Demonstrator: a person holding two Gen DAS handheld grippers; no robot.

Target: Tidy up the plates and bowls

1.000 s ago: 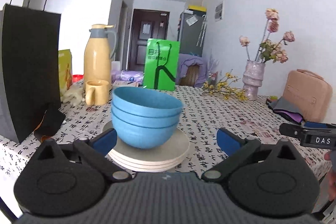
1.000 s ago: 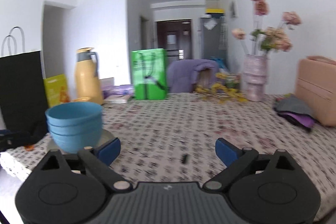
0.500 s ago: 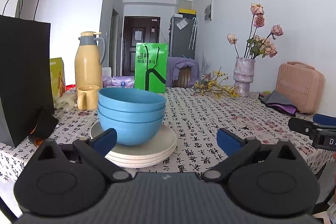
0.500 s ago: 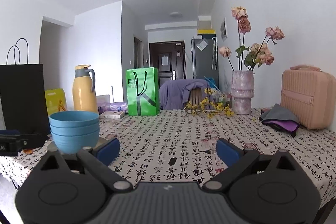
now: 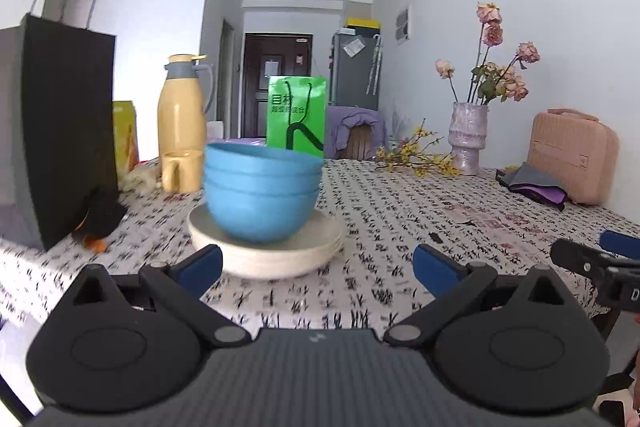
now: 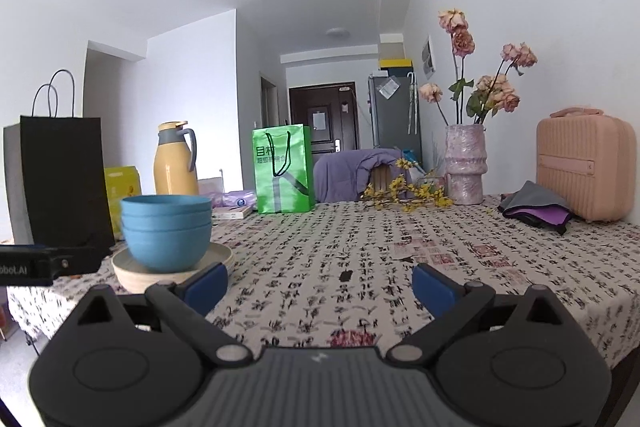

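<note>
Three nested blue bowls (image 5: 262, 197) sit on a stack of cream plates (image 5: 266, 251) on the patterned tablecloth. The same bowls (image 6: 166, 233) and plates (image 6: 176, 273) show at the left of the right wrist view. My left gripper (image 5: 316, 265) is open and empty, just in front of the plate stack near the table's front edge. My right gripper (image 6: 320, 283) is open and empty, to the right of the stack over the table's front edge. The right gripper's body (image 5: 596, 267) shows at the right of the left wrist view.
A black paper bag (image 5: 56, 147) stands left of the stack. Behind are a yellow thermos (image 5: 182, 125) with a yellow mug (image 5: 180, 171), and a green bag (image 5: 296, 117). A flower vase (image 5: 468, 139), a pink case (image 5: 572, 163) and folded cloth (image 5: 536, 187) are at the right.
Both grippers have pulled back a little and tilted; the bowls and plates stay put. Both stay open.
</note>
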